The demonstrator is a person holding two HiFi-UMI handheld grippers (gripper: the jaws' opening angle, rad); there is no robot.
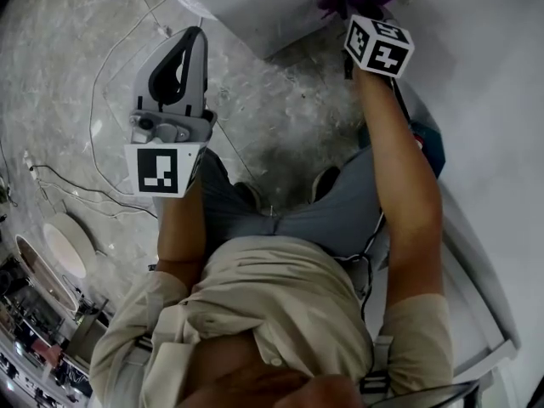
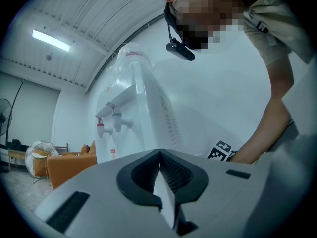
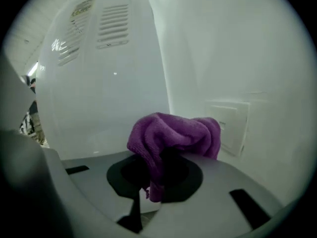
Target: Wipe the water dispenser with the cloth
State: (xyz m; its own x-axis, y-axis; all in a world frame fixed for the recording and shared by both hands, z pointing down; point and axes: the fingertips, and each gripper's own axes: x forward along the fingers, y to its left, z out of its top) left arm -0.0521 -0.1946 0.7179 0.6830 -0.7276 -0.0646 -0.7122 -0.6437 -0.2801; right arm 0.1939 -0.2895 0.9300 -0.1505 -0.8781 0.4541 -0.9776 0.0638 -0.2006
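2 grippers in frame. Right gripper (image 3: 159,162): fingers clamped on the purple cloth (image 3: 174,132). It bunches up above the jaws, with 1 tail hanging down between them. The cloth sits just in front of the water dispenser (image 3: 99,78), at the white vented side panel near its right edge. I can't tell if it touches. The wall (image 3: 257,58) is right of that panel.

Left gripper (image 2: 159,155): fingers fully together, nothing between them. It's off to the left, apart from the dispenser and angled up at its front. From that view I get 2 taps (image 2: 117,123), 1 of them red-tipped, and the bottle (image 2: 131,56) on top.

Head view: both bare forearms reach out over the marble floor (image 1: 280,117), with the dispenser at the far edge and the cloth at its right.
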